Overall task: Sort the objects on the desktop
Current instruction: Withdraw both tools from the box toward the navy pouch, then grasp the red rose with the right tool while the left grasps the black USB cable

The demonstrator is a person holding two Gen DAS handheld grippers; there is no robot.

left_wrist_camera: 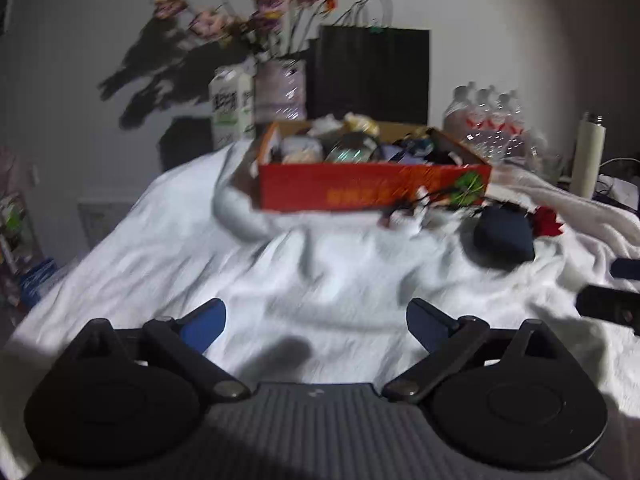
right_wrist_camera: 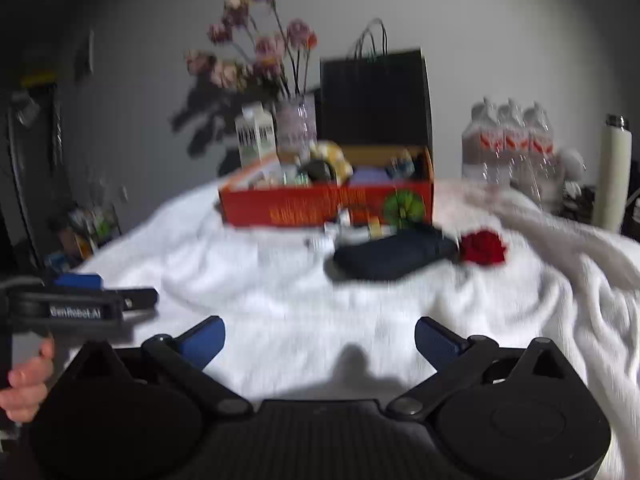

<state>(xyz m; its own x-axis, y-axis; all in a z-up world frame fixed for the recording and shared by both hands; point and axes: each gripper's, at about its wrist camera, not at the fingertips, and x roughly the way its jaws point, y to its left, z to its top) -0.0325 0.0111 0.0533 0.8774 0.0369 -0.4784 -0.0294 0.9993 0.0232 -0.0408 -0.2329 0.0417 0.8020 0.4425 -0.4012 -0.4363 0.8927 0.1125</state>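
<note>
Both wrist views toward red box.

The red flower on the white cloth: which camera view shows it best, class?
The right wrist view: the red flower shows whole beside the dark pouch. In the left wrist view the pouch partly hides it.
</note>
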